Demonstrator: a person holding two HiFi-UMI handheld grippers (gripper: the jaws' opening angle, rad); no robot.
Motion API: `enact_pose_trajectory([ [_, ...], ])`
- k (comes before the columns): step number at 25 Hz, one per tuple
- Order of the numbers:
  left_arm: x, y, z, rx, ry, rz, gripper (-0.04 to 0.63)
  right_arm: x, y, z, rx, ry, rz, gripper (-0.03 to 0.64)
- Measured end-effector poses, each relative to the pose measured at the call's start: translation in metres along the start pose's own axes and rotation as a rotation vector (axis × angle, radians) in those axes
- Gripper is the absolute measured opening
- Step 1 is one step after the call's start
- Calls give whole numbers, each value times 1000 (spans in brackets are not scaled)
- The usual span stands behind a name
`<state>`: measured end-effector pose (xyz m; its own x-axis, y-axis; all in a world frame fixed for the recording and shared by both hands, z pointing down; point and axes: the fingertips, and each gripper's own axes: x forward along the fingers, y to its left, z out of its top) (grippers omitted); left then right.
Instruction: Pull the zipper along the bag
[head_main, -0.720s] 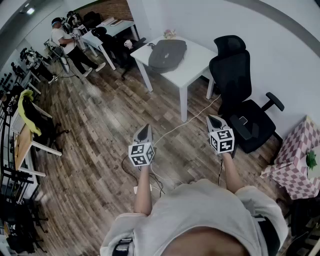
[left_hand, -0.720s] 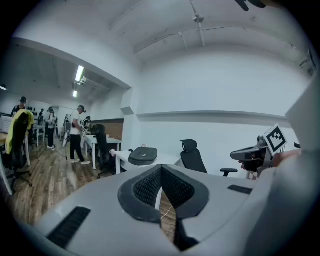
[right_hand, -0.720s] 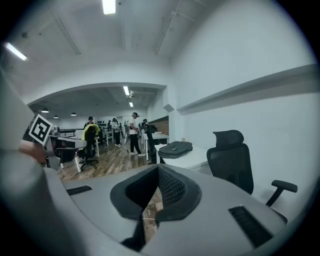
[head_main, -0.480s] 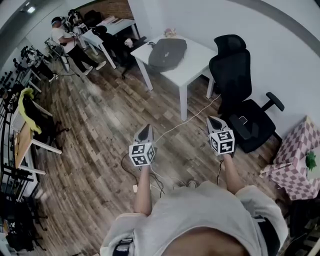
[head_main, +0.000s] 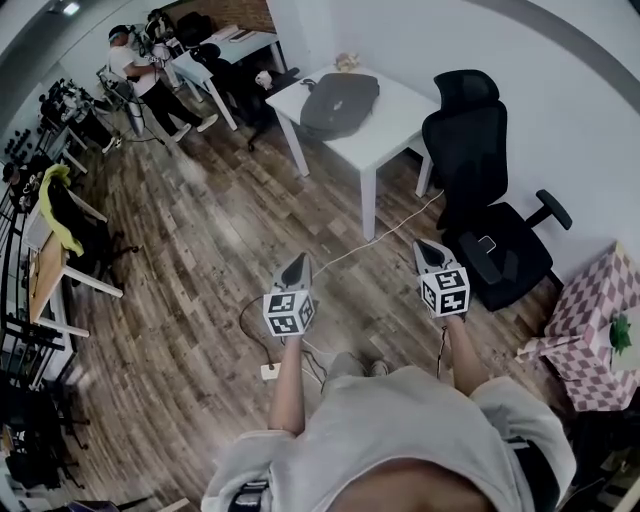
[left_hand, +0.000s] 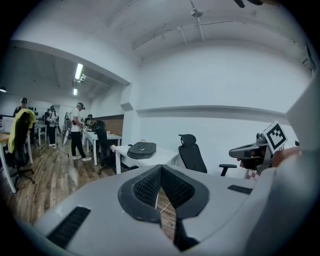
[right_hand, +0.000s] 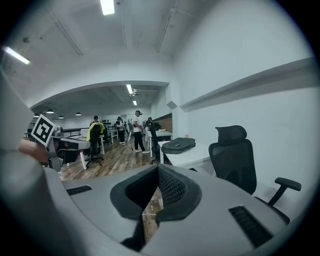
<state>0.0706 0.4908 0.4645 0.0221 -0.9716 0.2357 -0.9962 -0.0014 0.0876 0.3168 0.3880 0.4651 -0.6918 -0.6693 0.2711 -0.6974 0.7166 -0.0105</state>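
Ahead of both claws and well apart from them, the bag lies flat on the white table; neither claw is near it.

Pose: both forearms are stretched forward from the torso, roughly parallel, over the wood floor. The left claw and right claw both point toward the table. Each has its jaws fully closed, pads meeting, with nothing between them (each claw's own view shows only floor through the slit).

- Black office chair stands ahead and to the right of the right claw.
- White cable runs across the floor between the two claws toward the table leg.
- Behind the left claw, near the wearer's body, a small white plug block lies on the floor.

Versus 0.7 s ago:
- Arm pose and closed jaws are unchanged.
- The left claw sits slightly further right in the head view.
- The wearer's shoes now show behind the claws; they weren't visible then.
- The person standing far off to the left has slid toward the frame's top edge.
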Motion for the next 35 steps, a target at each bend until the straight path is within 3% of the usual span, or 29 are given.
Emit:
enact_pose_trajectory([
  [7,28,12,-10,-19,20,2,26,27,-13,-8,-11,32,-13,12],
  [14,94,42,-2,-30,26,-32,26,91,-31,4,-17,50,-27,12],
  [25,227,111,56,-17,5,-93,26,223,-69,65,-33,39,-64,12],
  [35,324,175,86,-2,20,-162,26,322,-84,89,-6,58,-111,12],
])
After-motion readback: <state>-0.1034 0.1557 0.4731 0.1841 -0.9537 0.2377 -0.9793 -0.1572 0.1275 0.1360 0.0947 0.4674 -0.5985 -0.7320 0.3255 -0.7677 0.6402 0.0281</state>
